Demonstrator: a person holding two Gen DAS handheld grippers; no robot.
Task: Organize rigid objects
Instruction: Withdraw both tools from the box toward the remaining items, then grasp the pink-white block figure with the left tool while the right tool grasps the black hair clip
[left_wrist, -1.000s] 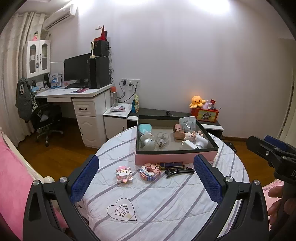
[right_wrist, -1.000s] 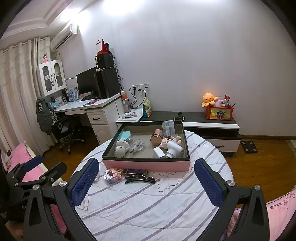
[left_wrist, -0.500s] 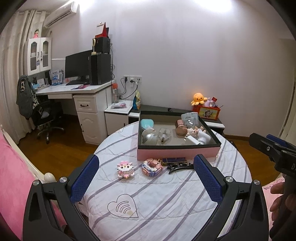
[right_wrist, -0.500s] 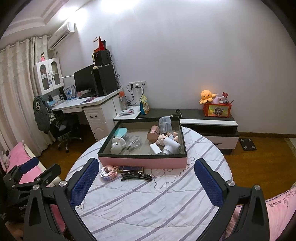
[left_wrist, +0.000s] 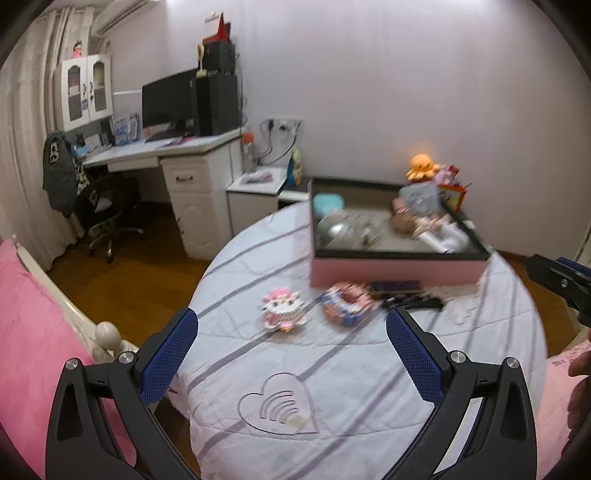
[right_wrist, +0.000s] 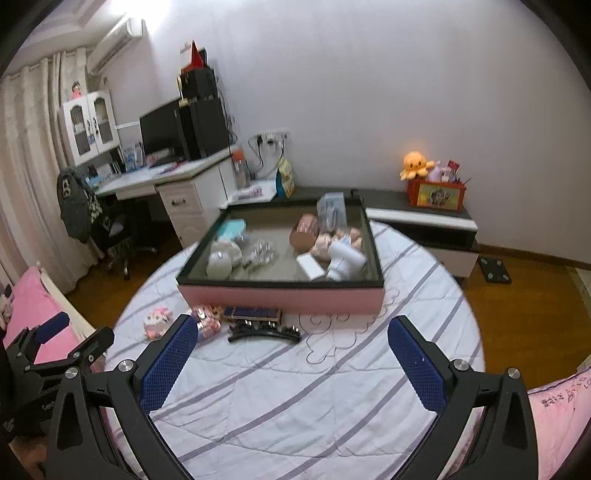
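Observation:
A pink box (left_wrist: 395, 271) with a dark rim stands at the far side of the round striped table (left_wrist: 351, 369) and holds several small items. In front of it lie a pink block figure (left_wrist: 282, 308), a second block model (left_wrist: 347, 304), a dark flat case (left_wrist: 395, 285) and a black hair clip (left_wrist: 413, 302). The same things show in the right wrist view: box (right_wrist: 280, 297), figure (right_wrist: 158, 321), model (right_wrist: 207, 319), case (right_wrist: 251, 314), clip (right_wrist: 264, 334). My left gripper (left_wrist: 291, 354) is open and empty above the table's near side. My right gripper (right_wrist: 291, 354) is open and empty.
A white desk (left_wrist: 159, 155) with a monitor and an office chair (left_wrist: 107, 218) stand at the left. A low cabinet (right_wrist: 417, 221) with toys lines the back wall. Pink bedding (left_wrist: 33, 332) lies at the left and near right.
Both grippers have moved in closer to the table, so the box and loose items appear larger. Both stay open and empty.

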